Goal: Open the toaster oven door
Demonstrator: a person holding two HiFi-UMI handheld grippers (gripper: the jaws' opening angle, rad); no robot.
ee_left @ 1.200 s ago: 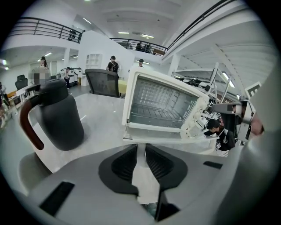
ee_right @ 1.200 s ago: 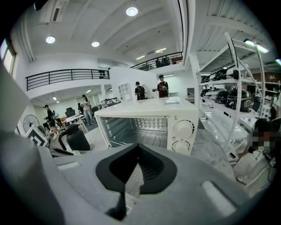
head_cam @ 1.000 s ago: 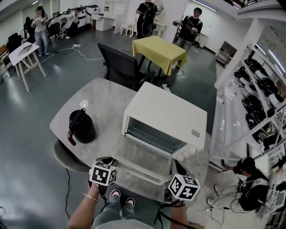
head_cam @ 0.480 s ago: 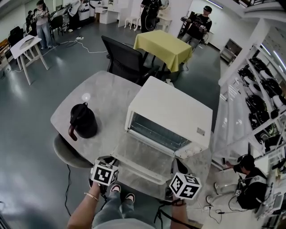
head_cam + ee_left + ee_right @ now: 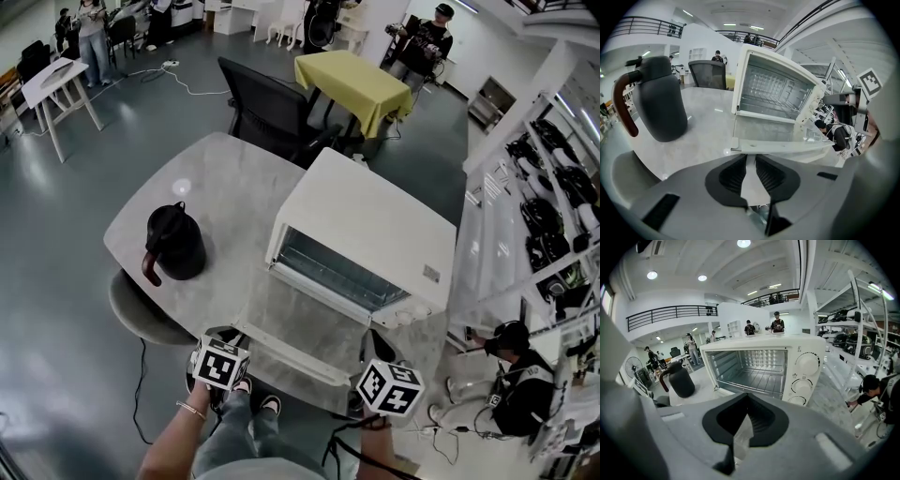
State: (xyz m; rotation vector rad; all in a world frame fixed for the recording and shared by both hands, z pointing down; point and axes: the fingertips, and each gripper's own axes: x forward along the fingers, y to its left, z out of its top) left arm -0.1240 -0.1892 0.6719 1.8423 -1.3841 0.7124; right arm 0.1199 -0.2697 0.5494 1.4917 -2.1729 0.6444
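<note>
The white toaster oven (image 5: 375,225) stands on the grey marble table (image 5: 216,187) with its glass door (image 5: 300,323) swung down flat and the wire rack showing. My left gripper (image 5: 228,339) is at the door's front left corner. In the left gripper view the jaws (image 5: 751,161) stand part-way apart, with a pale strip of the door's front edge (image 5: 787,145) between the pads. My right gripper (image 5: 373,345) hovers by the front right corner below the knobs (image 5: 806,364). Its tips (image 5: 747,397) are together and hold nothing.
A black kettle (image 5: 175,242) with a brown handle stands left of the oven. A round grey seat (image 5: 141,314) sits at the table's near left edge. Behind the table are a black chair (image 5: 267,108) and a yellow-clothed table (image 5: 352,80). A person (image 5: 511,352) crouches by the shelves at right.
The head view has drifted, so the oven sits higher and further right in the picture. The door lies down throughout. Both grippers stay at its front edge.
</note>
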